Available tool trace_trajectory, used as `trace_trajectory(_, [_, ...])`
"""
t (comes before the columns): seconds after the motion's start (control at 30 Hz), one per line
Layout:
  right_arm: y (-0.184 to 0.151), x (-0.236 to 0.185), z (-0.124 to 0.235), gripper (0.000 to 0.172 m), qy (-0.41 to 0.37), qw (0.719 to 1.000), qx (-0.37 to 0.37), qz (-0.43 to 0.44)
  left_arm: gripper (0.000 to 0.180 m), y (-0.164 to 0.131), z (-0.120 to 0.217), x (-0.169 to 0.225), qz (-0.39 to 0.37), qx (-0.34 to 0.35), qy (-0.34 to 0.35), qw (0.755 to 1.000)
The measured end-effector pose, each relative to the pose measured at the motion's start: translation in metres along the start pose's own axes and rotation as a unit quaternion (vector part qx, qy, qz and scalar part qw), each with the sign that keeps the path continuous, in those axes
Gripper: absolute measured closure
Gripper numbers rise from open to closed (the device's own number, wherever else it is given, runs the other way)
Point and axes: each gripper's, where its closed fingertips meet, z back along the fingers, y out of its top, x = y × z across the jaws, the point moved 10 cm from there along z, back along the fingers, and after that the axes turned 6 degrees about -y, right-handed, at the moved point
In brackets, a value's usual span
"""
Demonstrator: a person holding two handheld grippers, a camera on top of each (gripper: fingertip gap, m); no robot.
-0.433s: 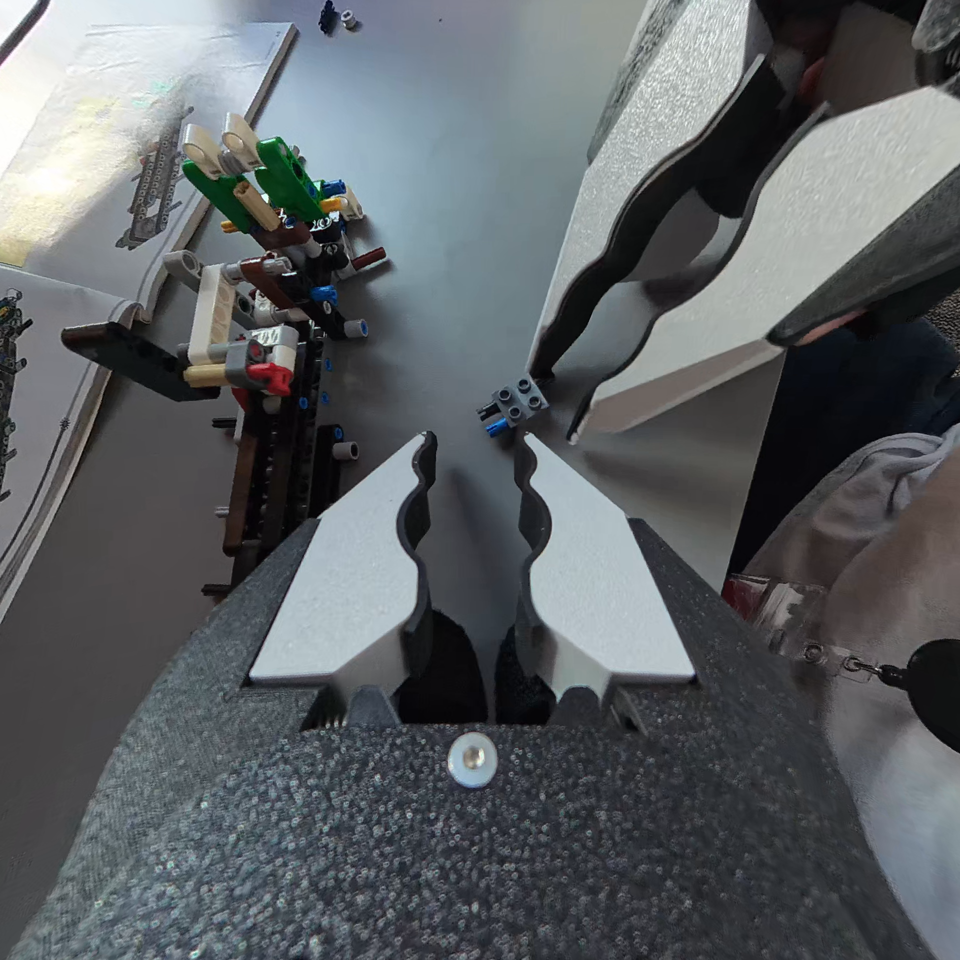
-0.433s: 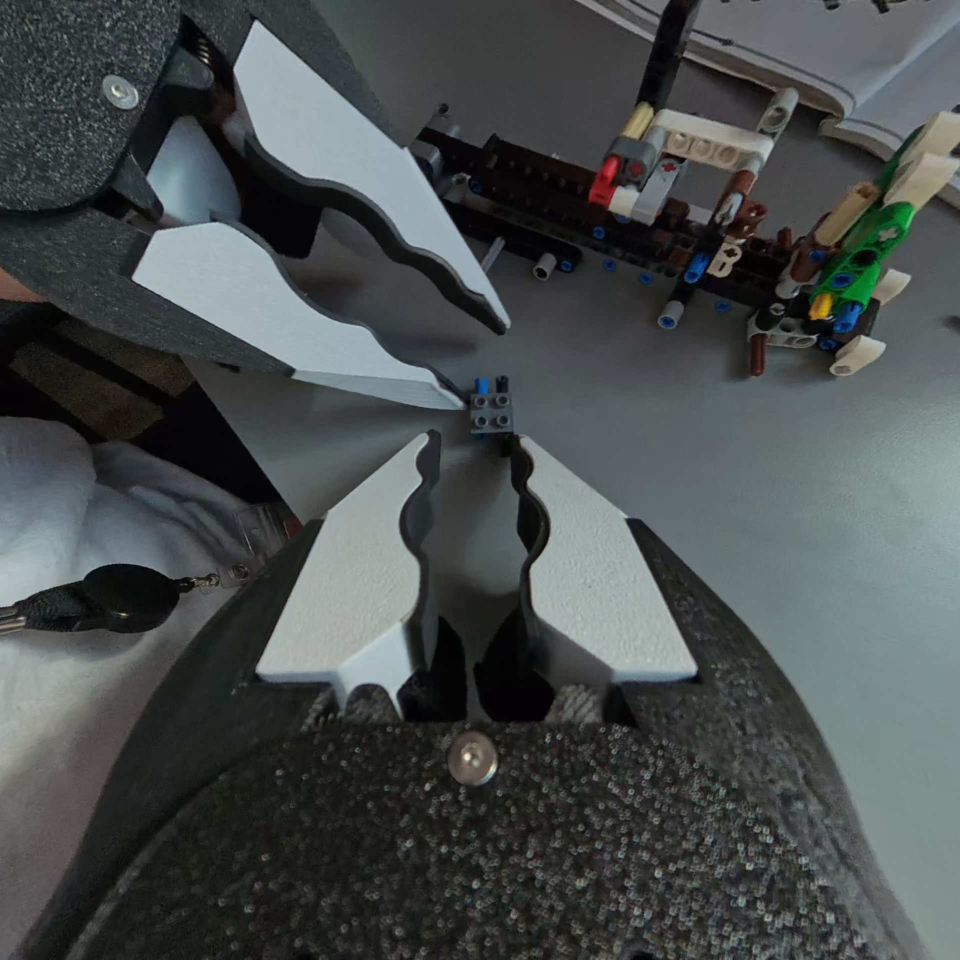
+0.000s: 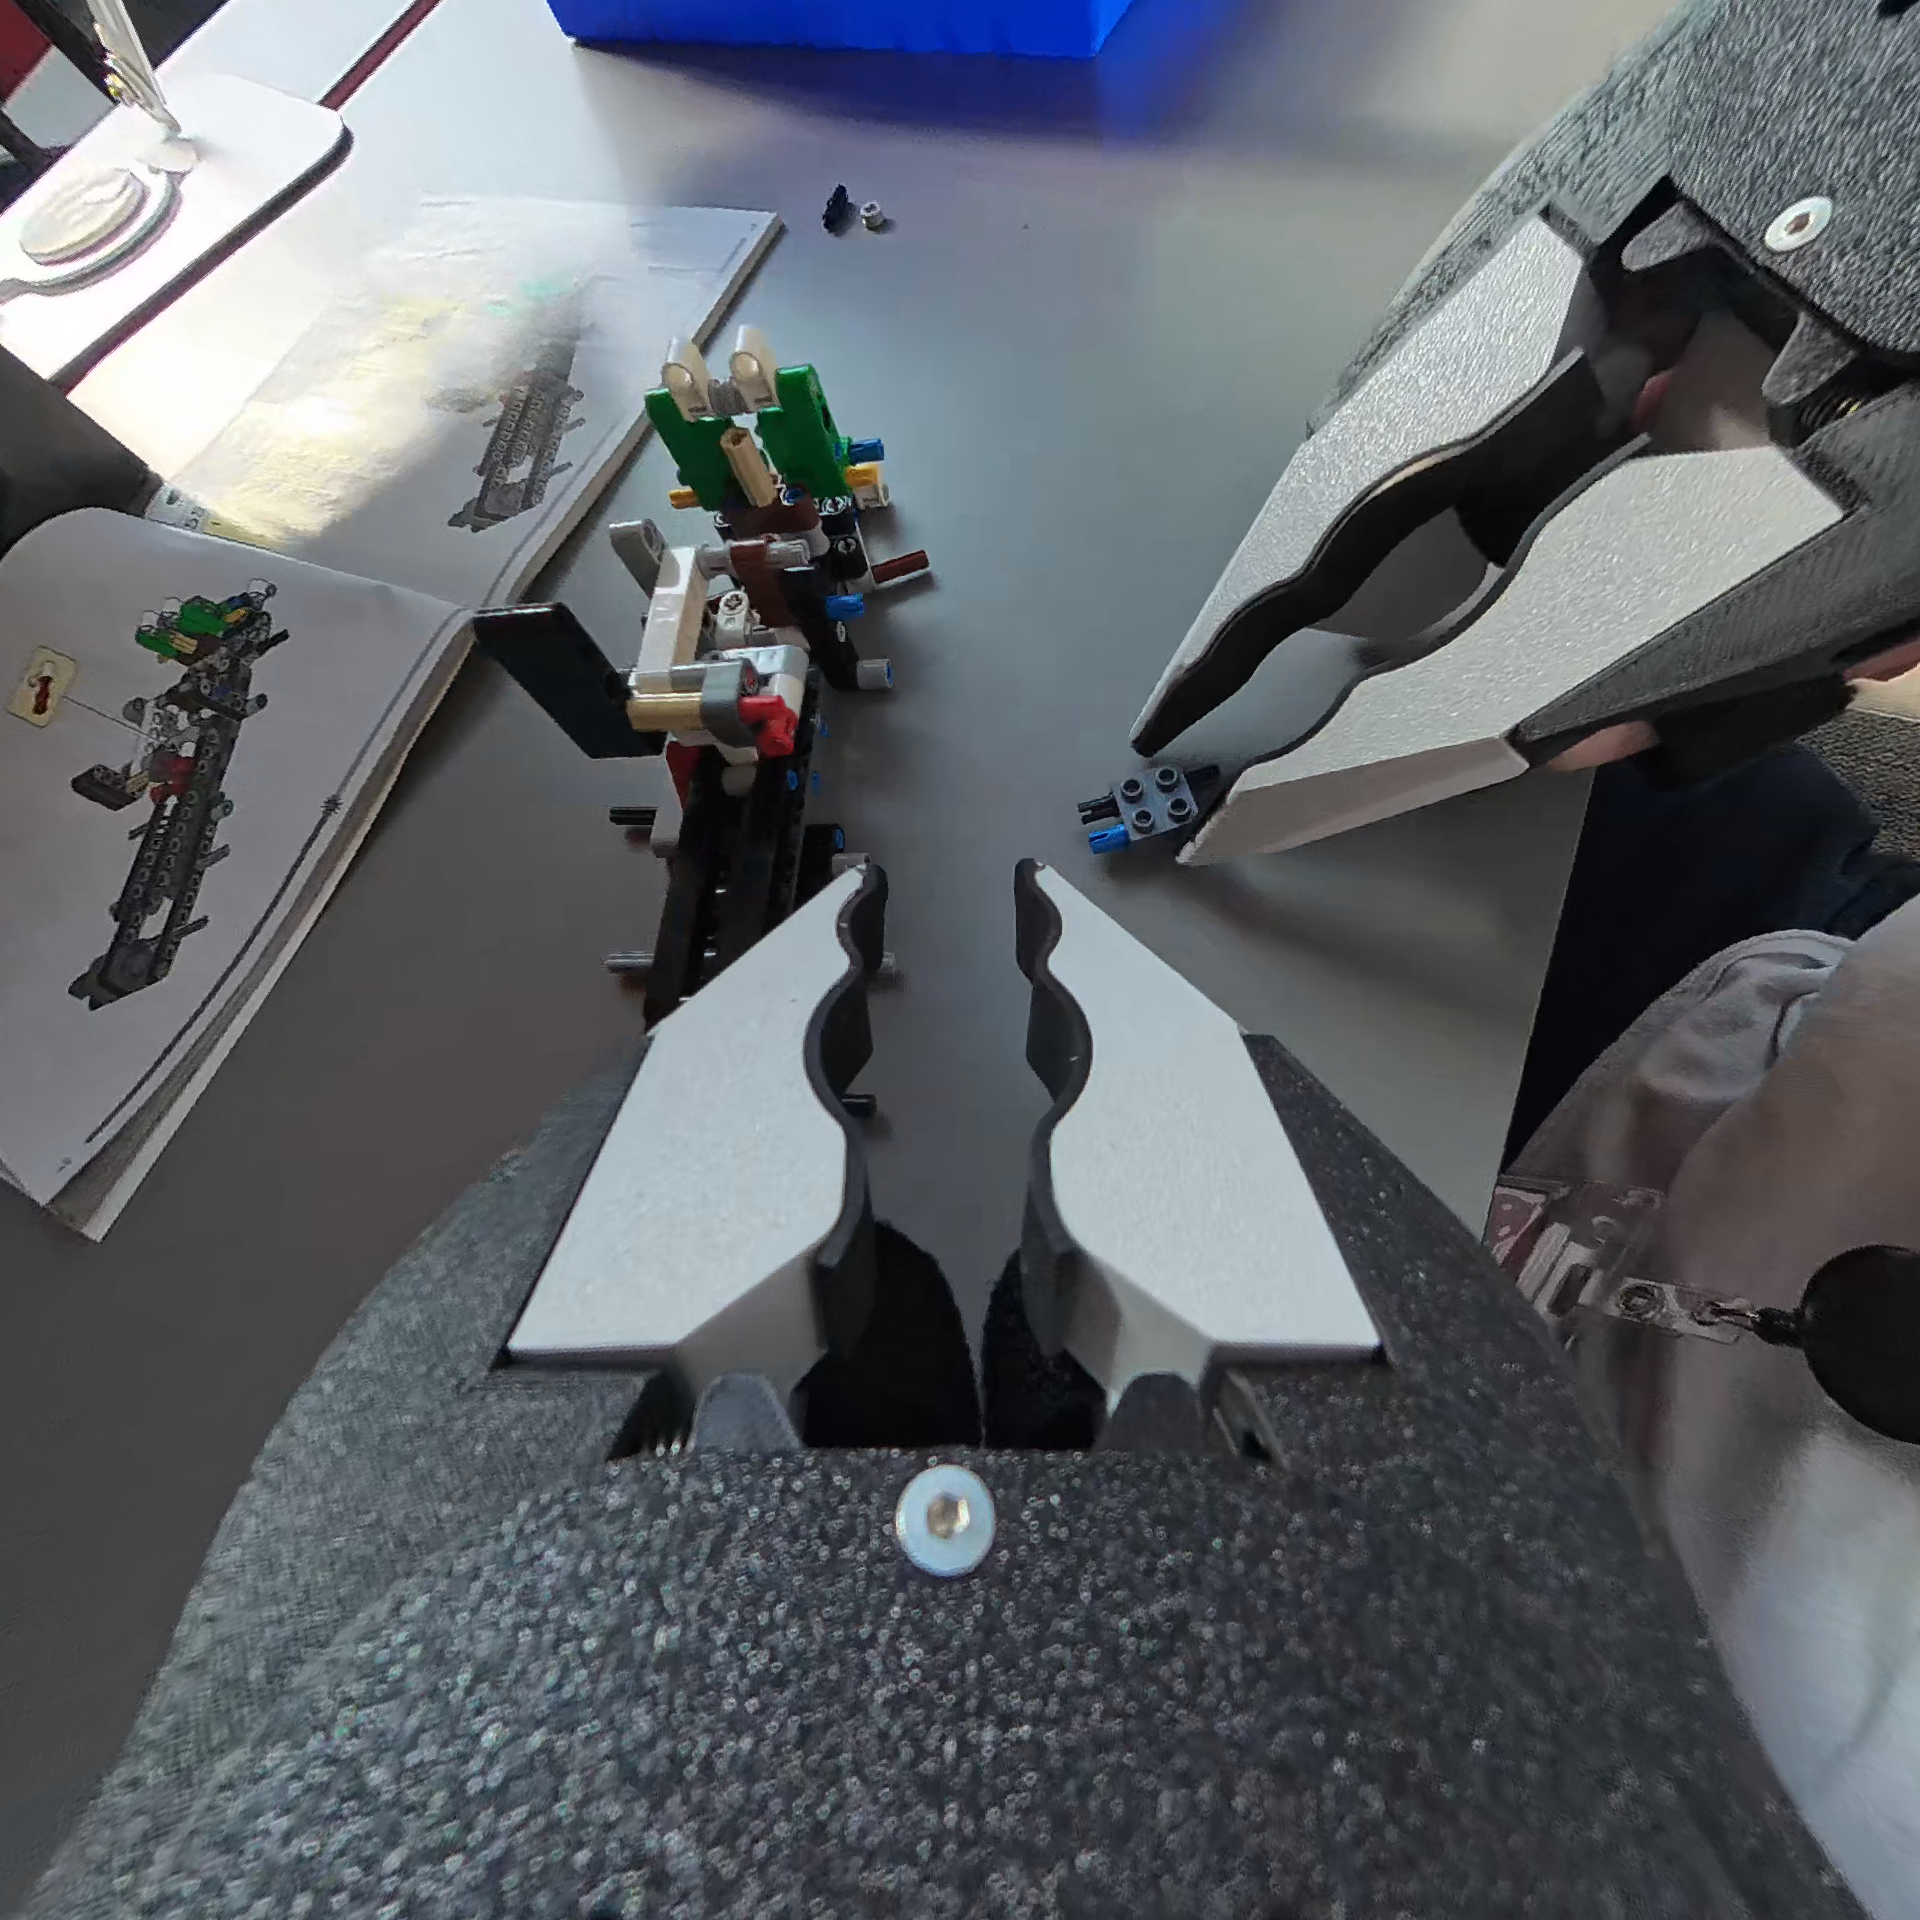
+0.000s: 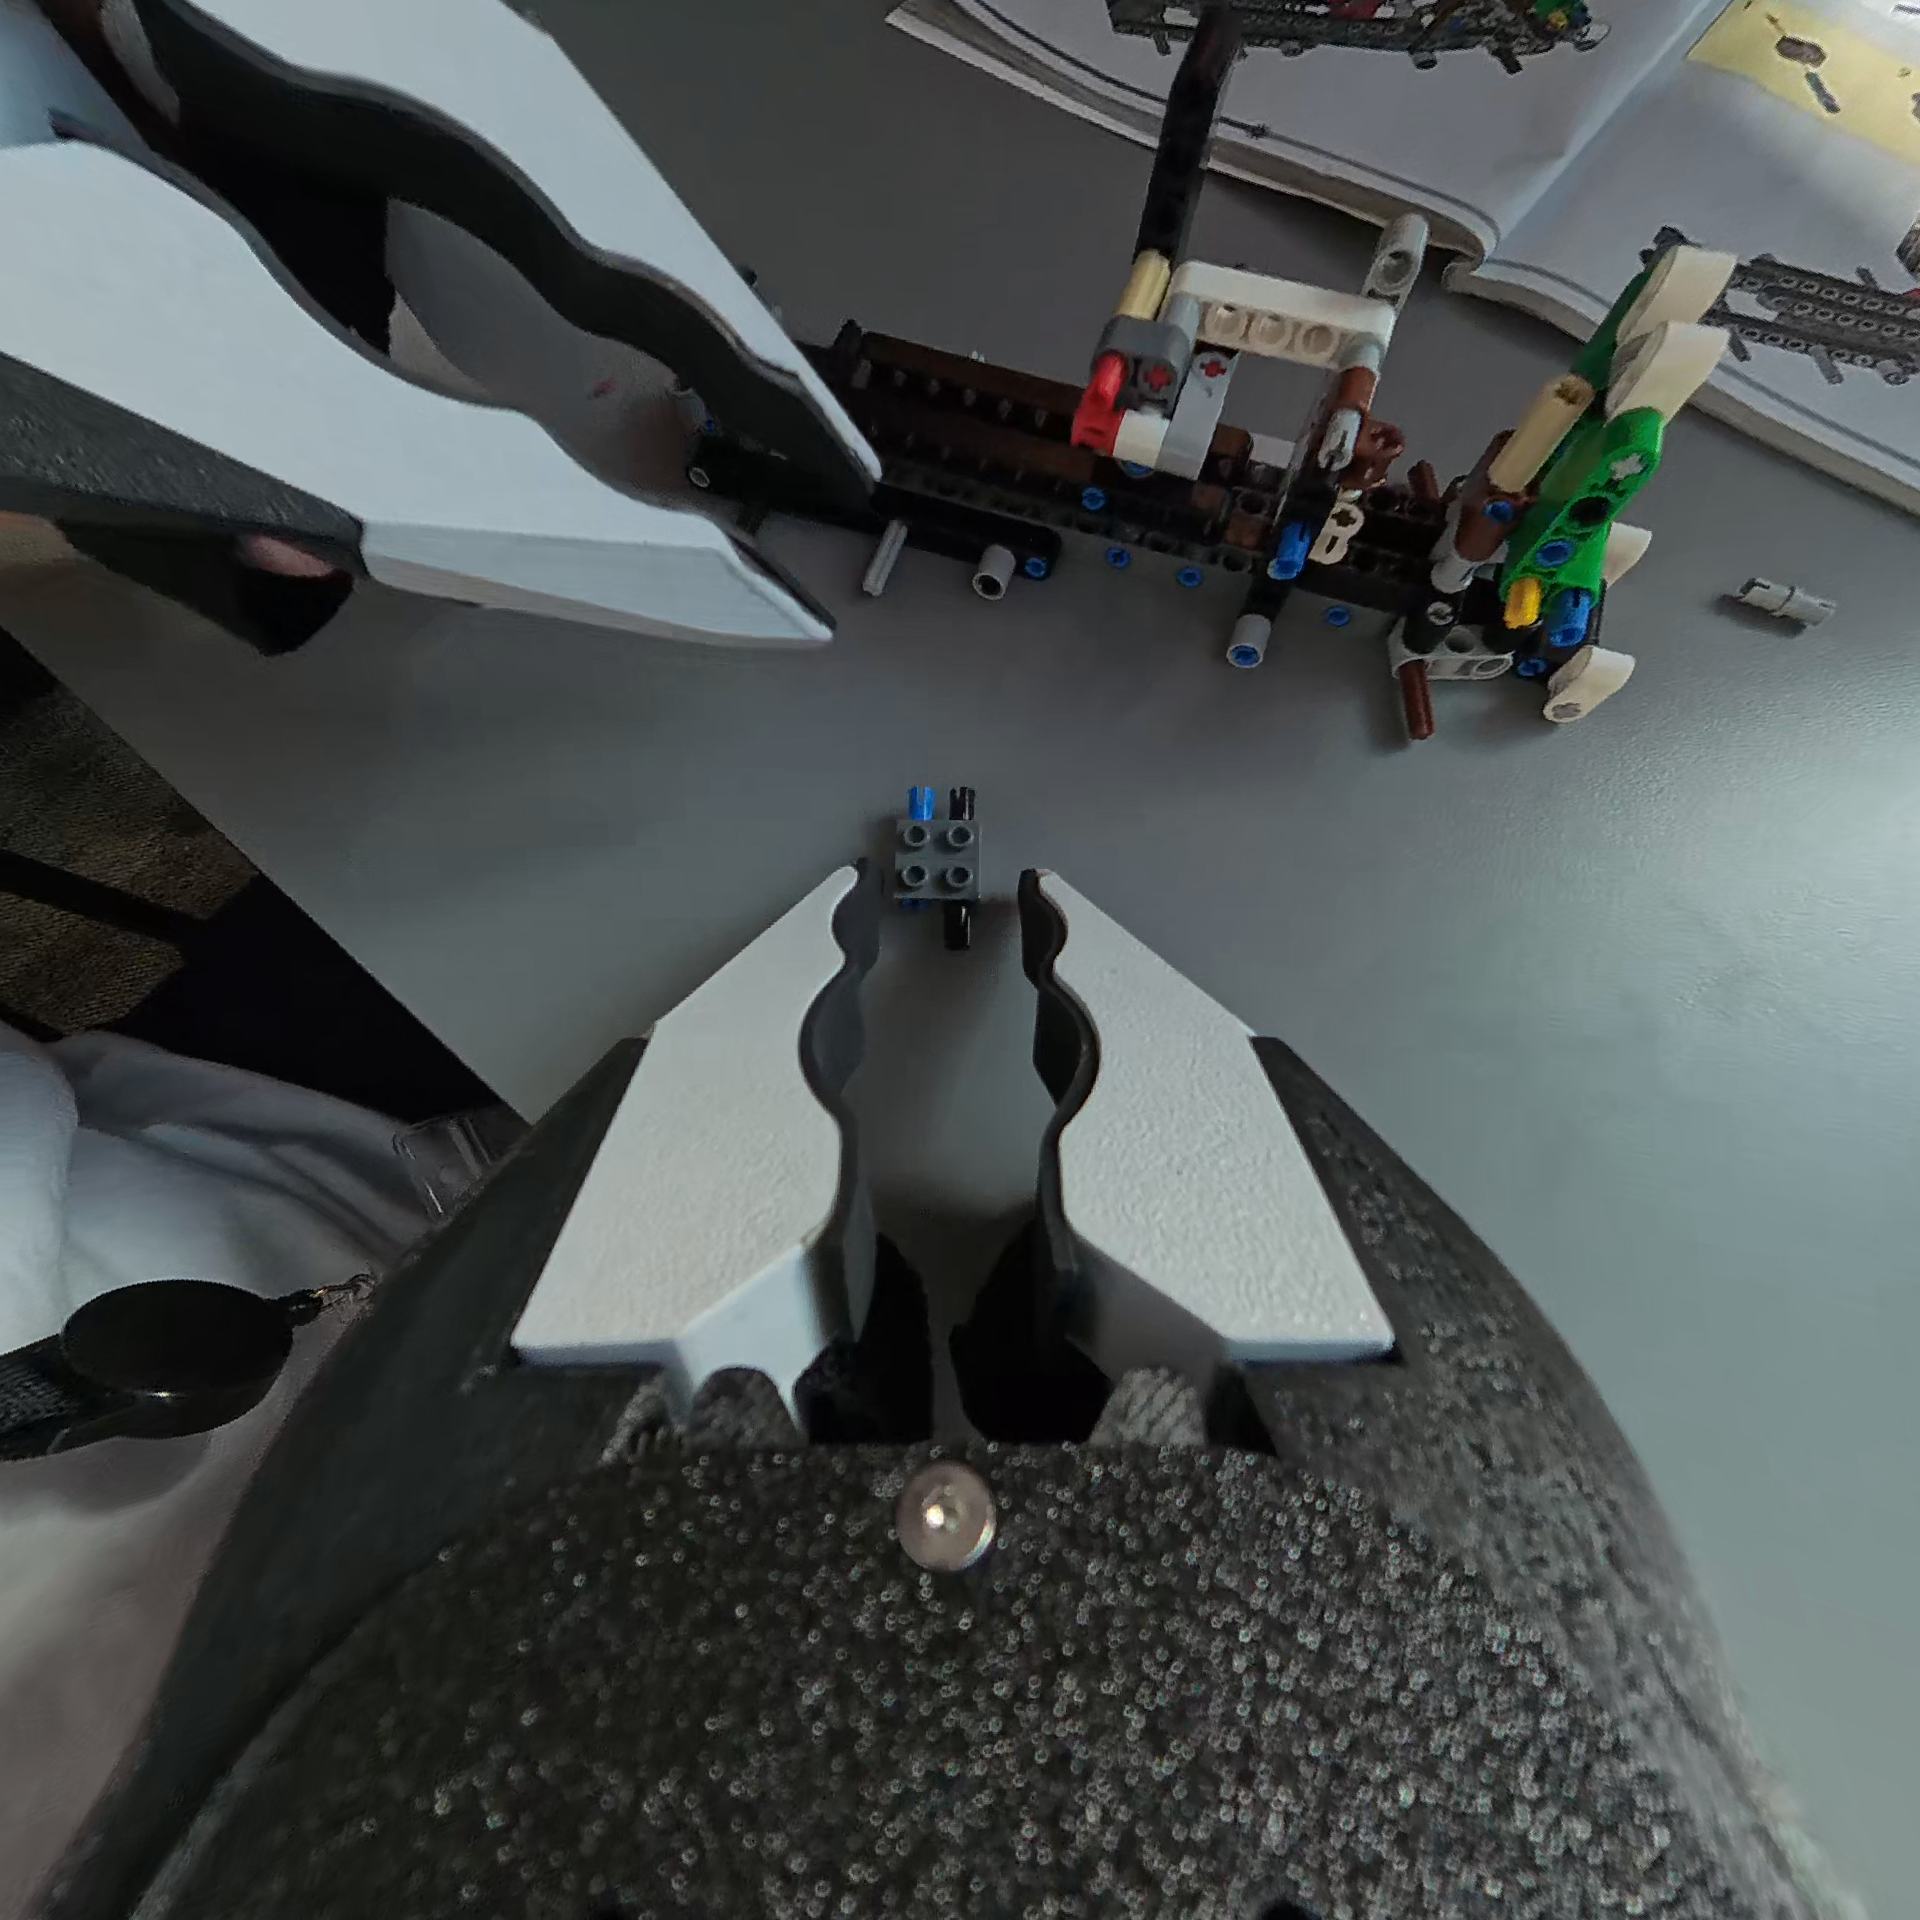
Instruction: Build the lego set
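Only left view shows blue box point(image 3: 842, 21); both tools point(image 3: 951, 873) point(image 4: 940, 883) released, right w/ grey brick point(image 4: 938, 858) between tips.

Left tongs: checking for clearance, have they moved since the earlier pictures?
Yes. The left tongs drew back leftward from the grey brick, toward the brick model.

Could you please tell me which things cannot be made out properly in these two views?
- Brick model: its near end hidden behind the left gripper in the left wrist view.
- Two tiny loose parts: too small to identify.
- Blue object: cut off by the top edge.
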Motion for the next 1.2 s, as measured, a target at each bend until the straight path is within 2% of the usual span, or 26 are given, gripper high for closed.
trace_trajectory(0.03, [-0.001,-0.001,-0.002,0.146,-0.002,1.0,-0.006,0.003,0.157,0.0,0.003,-0.004,0.004,0.008,-0.006,1.0])
trace_trajectory(0.17, [0.0,-0.004,-0.003,0.156,-0.023,1.0,-0.007,0.018,0.154,0.0,0.018,-0.025,0.019,0.027,-0.024,0.999])
trace_trajectory(0.3, [0.002,-0.003,-0.004,0.156,-0.037,0.999,-0.005,0.014,0.143,0.004,0.028,-0.055,0.015,0.024,-0.057,0.998])
trace_trajectory(0.47, [0.01,0.015,0.002,0.157,-0.062,0.997,0.036,-0.013,0.142,0.012,0.027,-0.078,-0.032,0.005,-0.075,0.997])
trace_trajectory(0.6, [0.019,0.025,0.004,0.157,-0.056,0.994,0.071,-0.062,0.143,0.018,0.022,-0.078,-0.06,0.008,-0.08,0.995])
trace_trajectory(0.73, [0.022,0.025,-0.002,0.157,-0.064,0.993,0.075,-0.067,0.142,0.016,0.015,-0.087,-0.053,0.0,-0.106,0.993])
trace_trajectory(0.83, [0.021,0.023,-0.004,0.157,-0.06,0.993,0.07,-0.079,0.125,0.01,0.01,-0.092,-0.064,-0.023,-0.179,0.982])
trace_trajectory(1.03, [0.018,0.025,-0.001,0.157,-0.077,0.989,0.065,-0.112,0.118,0.015,0.001,-0.123,-0.066,-0.01,-0.229,0.971])
trace_trajectory(1.2, [0.026,0.027,0.0,0.157,-0.079,0.986,0.065,-0.134,0.106,0.02,-0.021,-0.133,-0.096,-0.012,-0.278,0.956])
